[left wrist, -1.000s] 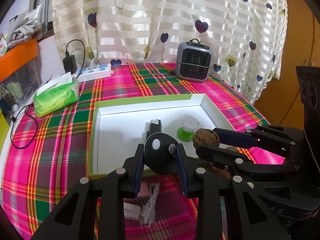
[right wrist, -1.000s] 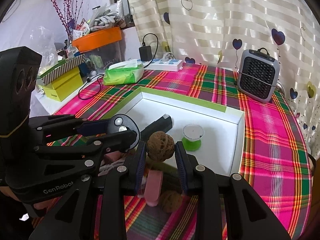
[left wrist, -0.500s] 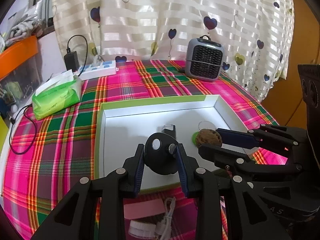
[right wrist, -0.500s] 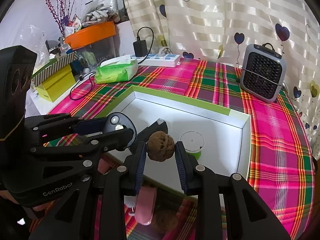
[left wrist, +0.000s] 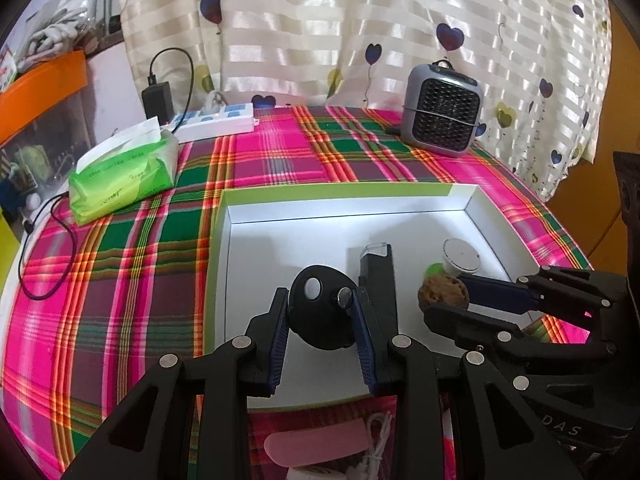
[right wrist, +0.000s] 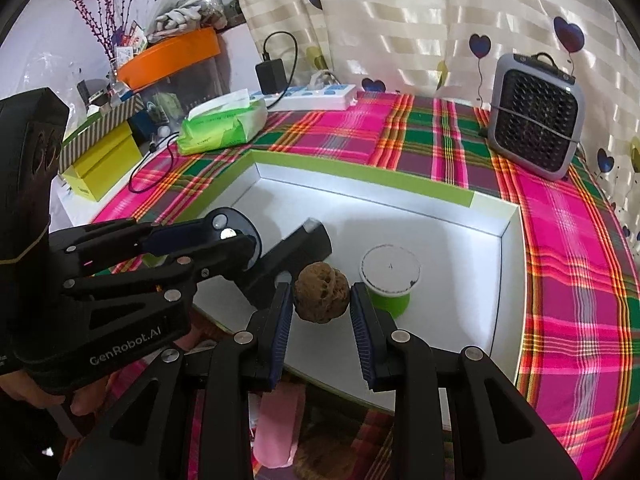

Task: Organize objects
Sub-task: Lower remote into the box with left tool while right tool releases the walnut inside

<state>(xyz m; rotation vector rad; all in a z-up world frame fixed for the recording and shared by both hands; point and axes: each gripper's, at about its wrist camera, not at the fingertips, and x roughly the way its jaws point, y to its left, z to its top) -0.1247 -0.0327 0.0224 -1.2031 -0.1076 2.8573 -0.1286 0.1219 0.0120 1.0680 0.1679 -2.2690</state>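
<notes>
Black left gripper (left wrist: 322, 312) ("GenRobot.AI") clamps disc (left wrist: 320, 314) — right gripper (right wrist: 321, 300) (over tray (right wrist: 508, 280)) clamps walnut (right wrist: 321, 298).

The left gripper (left wrist: 323, 316) is covering the lower part of the black round object (left wrist: 320, 312) that its jaws are clamping, and its arms are hiding the near rim of the white tray (left wrist: 404, 196). The pink flat item (left wrist: 316, 450) is lying partly behind those arms, and the white cable (left wrist: 374, 446) beside it is running off the bottom edge. In the right wrist view, the walnut (right wrist: 322, 297) is blocking part of the green-based cup (right wrist: 390, 276). The clutter on the orange bin (right wrist: 172, 54) is too small to tell.
</notes>
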